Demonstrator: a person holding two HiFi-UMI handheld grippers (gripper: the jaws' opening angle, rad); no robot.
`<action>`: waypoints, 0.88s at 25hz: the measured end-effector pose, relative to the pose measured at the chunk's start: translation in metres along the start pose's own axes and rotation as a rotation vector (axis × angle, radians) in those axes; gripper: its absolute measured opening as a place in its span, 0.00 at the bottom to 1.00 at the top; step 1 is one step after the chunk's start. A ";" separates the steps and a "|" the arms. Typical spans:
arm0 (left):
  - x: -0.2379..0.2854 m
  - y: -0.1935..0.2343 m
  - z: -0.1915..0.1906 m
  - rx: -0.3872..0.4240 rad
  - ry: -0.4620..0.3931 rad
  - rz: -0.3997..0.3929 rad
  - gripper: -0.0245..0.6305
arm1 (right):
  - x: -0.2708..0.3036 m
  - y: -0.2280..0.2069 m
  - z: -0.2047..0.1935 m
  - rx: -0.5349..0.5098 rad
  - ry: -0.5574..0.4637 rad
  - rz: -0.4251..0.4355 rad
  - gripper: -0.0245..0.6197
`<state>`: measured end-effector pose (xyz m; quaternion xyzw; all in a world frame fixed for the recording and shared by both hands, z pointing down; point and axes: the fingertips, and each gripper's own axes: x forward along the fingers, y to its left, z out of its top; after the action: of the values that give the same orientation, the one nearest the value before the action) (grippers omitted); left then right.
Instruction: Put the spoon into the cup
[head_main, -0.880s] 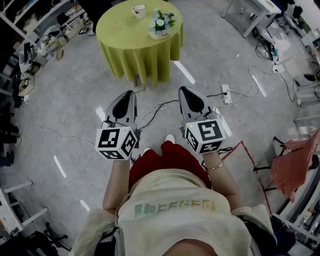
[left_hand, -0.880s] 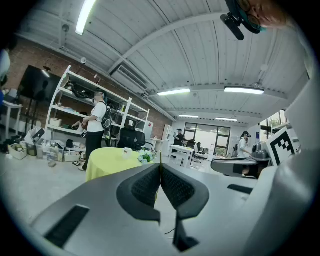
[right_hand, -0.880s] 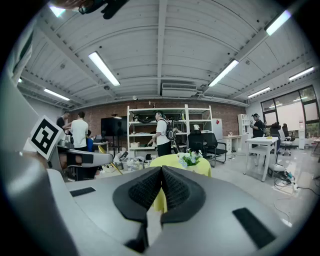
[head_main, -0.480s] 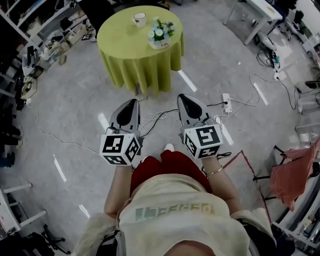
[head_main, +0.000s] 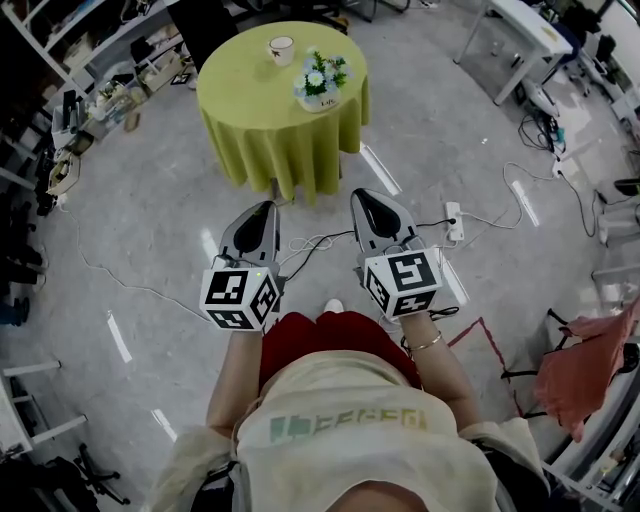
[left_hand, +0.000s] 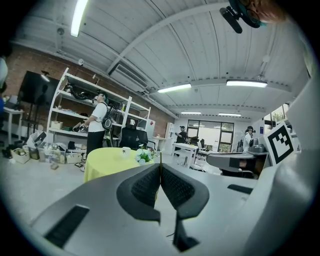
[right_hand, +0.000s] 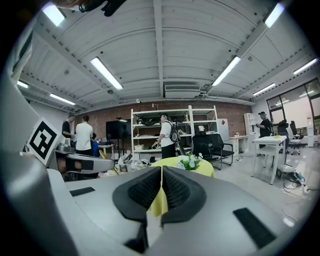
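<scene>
You stand on the grey floor (head_main: 150, 220) of a workshop, with shelves (head_main: 60, 90) along the left and a desk (head_main: 520, 25) at the far right. Far ahead of you is a round table (head_main: 250, 100) under a yellow-green cloth. The cup (head_main: 281, 49) sits on its far side. To the cup's right and a little nearer you is a vase of flowers (head_main: 320, 78), not touching it.

Your left gripper (head_main: 260, 200) is held low in front of you, well short of the table, its jaws pressed together on nothing. Your right gripper (head_main: 365, 200) is level beside it, likewise closed and empty. A power strip (head_main: 452, 218) lies on the floor to its right.

By the look of it, the task has not begun. Neither gripper carries the spoon, and no view shows it; if it lies on the table, it is too small to make out from here. You have yet to reach the table, pick up the spoon and lower it into the cup.

The cup is small, white and upright, with its mouth open upward and a dark mark on its side. What it holds cannot be told from here.
</scene>
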<state>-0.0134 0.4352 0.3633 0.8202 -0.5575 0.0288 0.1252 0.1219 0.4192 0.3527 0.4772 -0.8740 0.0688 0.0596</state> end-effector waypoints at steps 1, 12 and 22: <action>0.002 -0.002 0.001 0.000 -0.002 0.006 0.07 | -0.001 -0.003 0.000 0.006 -0.003 0.005 0.10; 0.015 -0.016 0.006 0.028 -0.009 0.043 0.07 | -0.004 -0.029 -0.008 0.032 0.009 0.014 0.10; 0.063 0.003 0.024 0.045 -0.015 0.051 0.07 | 0.028 -0.069 0.003 0.049 -0.001 -0.027 0.10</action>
<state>0.0057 0.3710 0.3524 0.8086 -0.5782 0.0382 0.1016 0.1649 0.3580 0.3592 0.4905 -0.8655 0.0891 0.0486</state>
